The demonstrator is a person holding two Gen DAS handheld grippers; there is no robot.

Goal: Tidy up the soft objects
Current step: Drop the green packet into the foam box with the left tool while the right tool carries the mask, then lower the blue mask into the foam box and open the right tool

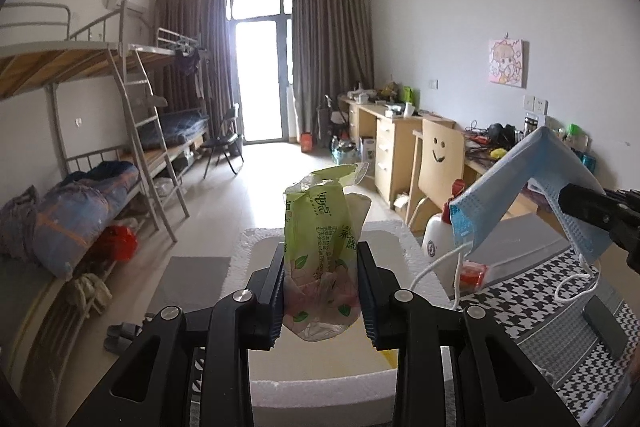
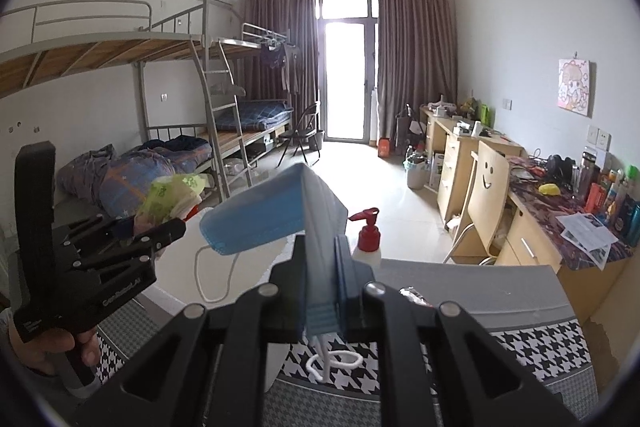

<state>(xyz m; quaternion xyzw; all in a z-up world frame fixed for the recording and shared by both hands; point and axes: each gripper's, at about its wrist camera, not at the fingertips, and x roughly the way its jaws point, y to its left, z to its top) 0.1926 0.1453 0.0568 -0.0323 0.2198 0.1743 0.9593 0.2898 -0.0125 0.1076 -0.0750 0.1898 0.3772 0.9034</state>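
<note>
Open foam box (image 1: 320, 385) below; pump bottle (image 2: 368, 239) just beside.

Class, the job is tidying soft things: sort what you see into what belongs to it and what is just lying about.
Belongs to the job:
- tissue pack held in the left tool
- blue face mask held in the right tool
- white foam box below the pack

Just lying about:
- red-capped pump bottle
- smiley-face chair
- houndstooth cloth

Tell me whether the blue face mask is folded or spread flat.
Folded. The blue face mask bends sharply at a peak above the right gripper, one half clamped between the pads, the other hanging out sideways with its ear loop dangling.
</note>
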